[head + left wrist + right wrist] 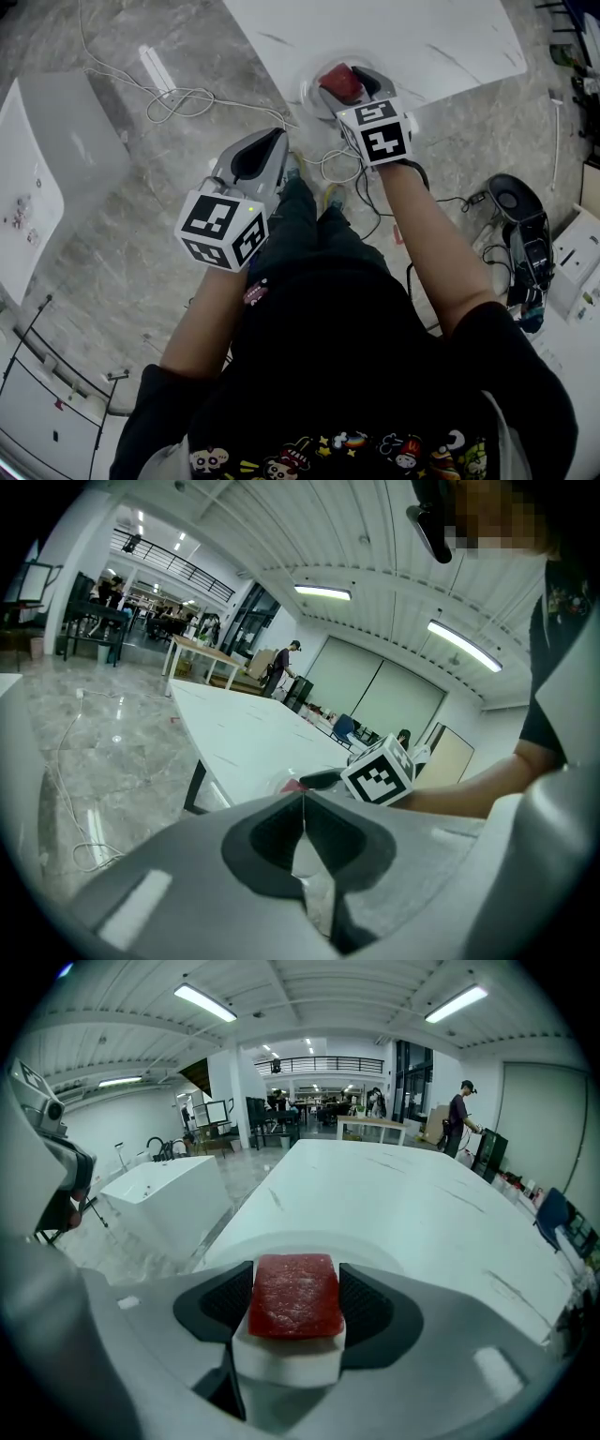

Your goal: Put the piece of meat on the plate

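Presently my right gripper [296, 1290] is clamped on the red rectangular piece of meat with a white lower layer [337, 82], one dark pad against each side. From the head view, the meat sits over the round pale plate [307, 96] at the near edge of the white tabletop [422, 37]; whether it touches the plate I cannot tell. My left gripper [303, 829] has its jaws pressed together, holding nothing, above the grey marble floor [112, 234], well apart from the plate.
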Action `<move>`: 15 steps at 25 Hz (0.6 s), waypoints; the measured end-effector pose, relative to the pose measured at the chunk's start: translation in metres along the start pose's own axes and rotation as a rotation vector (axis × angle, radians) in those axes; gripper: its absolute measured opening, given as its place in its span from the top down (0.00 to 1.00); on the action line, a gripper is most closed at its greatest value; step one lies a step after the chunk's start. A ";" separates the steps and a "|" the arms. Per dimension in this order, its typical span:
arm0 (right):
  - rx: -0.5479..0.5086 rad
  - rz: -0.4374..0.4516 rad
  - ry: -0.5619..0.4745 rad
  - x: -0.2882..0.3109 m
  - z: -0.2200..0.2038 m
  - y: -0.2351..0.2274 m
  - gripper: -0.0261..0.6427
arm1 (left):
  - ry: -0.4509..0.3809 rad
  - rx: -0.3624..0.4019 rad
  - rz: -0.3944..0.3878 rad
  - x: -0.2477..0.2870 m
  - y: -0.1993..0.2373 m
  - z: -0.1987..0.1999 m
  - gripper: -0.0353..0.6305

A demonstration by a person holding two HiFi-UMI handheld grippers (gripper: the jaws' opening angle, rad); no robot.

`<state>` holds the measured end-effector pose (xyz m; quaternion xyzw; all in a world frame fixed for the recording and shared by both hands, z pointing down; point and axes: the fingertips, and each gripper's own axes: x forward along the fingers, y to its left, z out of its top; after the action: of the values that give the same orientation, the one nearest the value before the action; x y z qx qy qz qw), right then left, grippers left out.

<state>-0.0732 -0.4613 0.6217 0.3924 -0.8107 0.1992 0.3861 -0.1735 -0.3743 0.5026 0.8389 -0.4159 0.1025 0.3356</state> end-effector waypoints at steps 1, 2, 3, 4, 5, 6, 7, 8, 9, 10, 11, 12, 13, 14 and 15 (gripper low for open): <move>-0.001 0.000 -0.002 0.000 0.000 0.000 0.49 | 0.002 0.002 0.000 0.000 0.000 0.000 0.94; -0.001 0.000 -0.004 0.001 0.000 0.000 0.49 | 0.004 0.003 0.000 0.001 0.000 -0.001 0.94; -0.003 0.000 -0.006 0.001 0.000 -0.001 0.49 | 0.006 0.004 0.000 0.001 0.000 -0.001 0.94; -0.005 -0.001 -0.009 0.001 0.000 -0.001 0.49 | 0.009 0.004 0.001 0.000 0.000 -0.001 0.94; -0.008 -0.002 -0.013 0.000 0.001 -0.001 0.49 | 0.010 0.005 0.001 0.000 -0.001 -0.001 0.94; -0.010 -0.003 -0.018 0.000 0.002 0.000 0.49 | 0.012 0.005 0.002 -0.001 -0.001 -0.001 0.94; -0.010 -0.002 -0.022 -0.001 0.003 0.000 0.49 | 0.013 0.005 0.003 -0.003 -0.002 0.000 0.94; -0.009 -0.002 -0.023 -0.002 0.003 0.000 0.49 | 0.013 0.006 0.004 -0.004 -0.002 0.000 0.94; -0.007 -0.001 -0.023 -0.002 0.002 0.000 0.49 | 0.013 0.008 0.005 -0.006 -0.002 -0.001 0.94; -0.003 -0.001 -0.026 -0.003 0.002 0.001 0.49 | 0.013 0.010 0.006 -0.007 -0.003 -0.001 0.94; 0.002 -0.001 -0.029 -0.003 0.002 0.001 0.49 | 0.013 0.012 0.007 -0.008 -0.003 -0.001 0.94; 0.007 -0.004 -0.034 -0.004 0.003 0.000 0.49 | 0.012 0.013 0.008 -0.009 -0.004 -0.002 0.94; 0.012 -0.009 -0.042 -0.007 0.004 -0.001 0.49 | 0.012 0.015 0.009 -0.009 -0.005 -0.002 0.94; 0.016 -0.015 -0.051 -0.010 0.006 -0.002 0.51 | 0.013 0.016 0.009 -0.010 -0.006 -0.003 0.94; 0.021 -0.020 -0.060 -0.014 0.008 -0.003 0.53 | 0.013 0.018 0.008 -0.011 -0.007 -0.003 0.94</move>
<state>-0.0692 -0.4614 0.6058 0.4103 -0.8159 0.1921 0.3594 -0.1752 -0.3624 0.4968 0.8397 -0.4160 0.1132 0.3302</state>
